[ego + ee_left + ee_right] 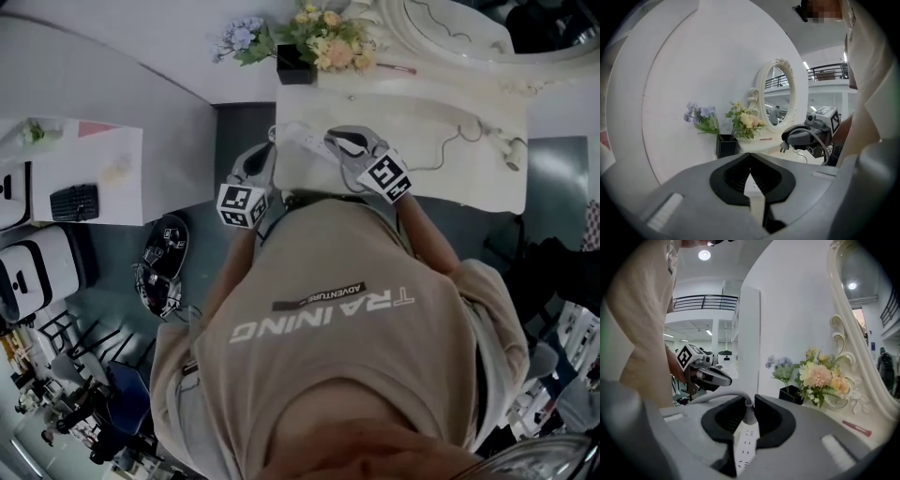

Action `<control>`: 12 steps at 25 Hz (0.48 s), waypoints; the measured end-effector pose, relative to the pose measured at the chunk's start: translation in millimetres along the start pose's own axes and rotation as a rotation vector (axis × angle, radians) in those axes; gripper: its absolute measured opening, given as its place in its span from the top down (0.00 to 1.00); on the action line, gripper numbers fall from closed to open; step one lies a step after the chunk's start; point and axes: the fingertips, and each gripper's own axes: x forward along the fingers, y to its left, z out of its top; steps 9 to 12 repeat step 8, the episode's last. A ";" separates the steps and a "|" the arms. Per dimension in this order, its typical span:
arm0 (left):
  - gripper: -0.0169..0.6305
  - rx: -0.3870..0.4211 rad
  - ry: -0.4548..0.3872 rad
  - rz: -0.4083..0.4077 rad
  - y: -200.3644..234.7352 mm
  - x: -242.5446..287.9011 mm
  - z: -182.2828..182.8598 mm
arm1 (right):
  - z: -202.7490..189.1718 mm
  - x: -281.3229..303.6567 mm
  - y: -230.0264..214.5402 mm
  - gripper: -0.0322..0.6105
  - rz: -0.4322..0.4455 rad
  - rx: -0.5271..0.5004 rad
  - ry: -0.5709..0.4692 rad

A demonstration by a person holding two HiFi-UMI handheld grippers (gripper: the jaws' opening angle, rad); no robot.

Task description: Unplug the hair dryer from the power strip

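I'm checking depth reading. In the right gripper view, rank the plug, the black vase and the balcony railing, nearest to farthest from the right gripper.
1. The plug, centre, clamped in the right gripper.
2. The black vase, ahead on the right.
3. The balcony railing, far off at upper left.

The head view looks steeply down over the person's shoulders onto the dressing table (487, 183). Both gripper views sit low and close at the tabletop's near edge and face its far edge. They share the flowers (743, 121) and the mirror (778, 98). The left gripper view also shows the right gripper (787, 139), and the right gripper view shows the left gripper (726, 379).
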 end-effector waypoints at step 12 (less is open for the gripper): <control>0.96 0.028 -0.023 -0.022 -9.7 -17.3 21.5 | 10.9 -7.1 17.2 0.85 0.008 -0.017 0.008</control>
